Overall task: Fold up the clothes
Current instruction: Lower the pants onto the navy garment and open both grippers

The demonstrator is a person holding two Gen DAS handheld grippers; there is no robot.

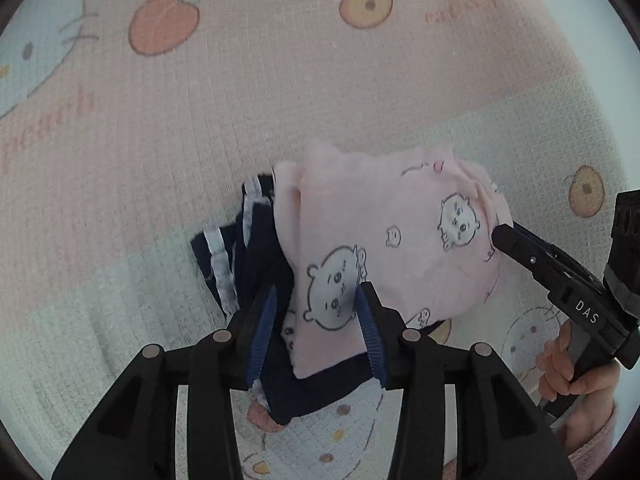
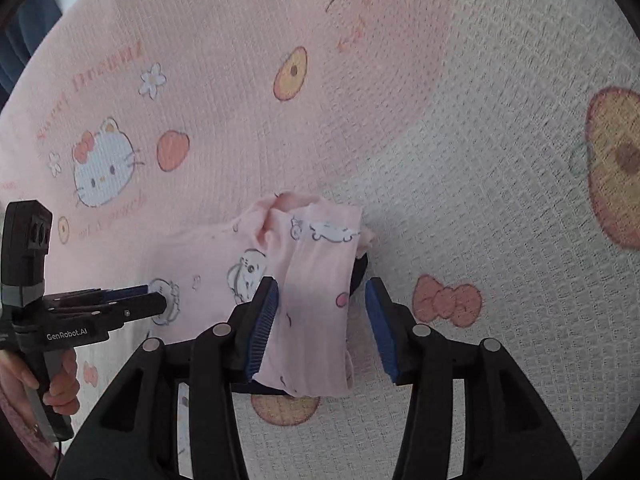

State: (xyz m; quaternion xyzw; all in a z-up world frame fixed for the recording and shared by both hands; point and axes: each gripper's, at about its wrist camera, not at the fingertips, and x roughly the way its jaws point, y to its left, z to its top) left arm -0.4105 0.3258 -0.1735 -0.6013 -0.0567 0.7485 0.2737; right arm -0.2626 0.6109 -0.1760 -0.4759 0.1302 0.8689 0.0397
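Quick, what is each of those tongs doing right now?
Left tongs: open, pink top between them, not pinched.
Right tongs: open over the same top.

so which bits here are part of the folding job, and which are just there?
Job:
- pink top, folded, lying over the navy garment
- navy garment, white stripes, partly under it
- left gripper, open around the top's edge
- right gripper, open, top between its fingers

Just there:
- printed sheet underneath everything

Each gripper is black plastic, with ribbed blue pads and round silver pins on its linkage arms. The right gripper (image 1: 500,238), at three o'clock, reads "DAS"; the left gripper (image 2: 160,300), at nine o'clock, "GenRobot.AI". Fuzzy pink sleeve (image 1: 592,452) cuffs.
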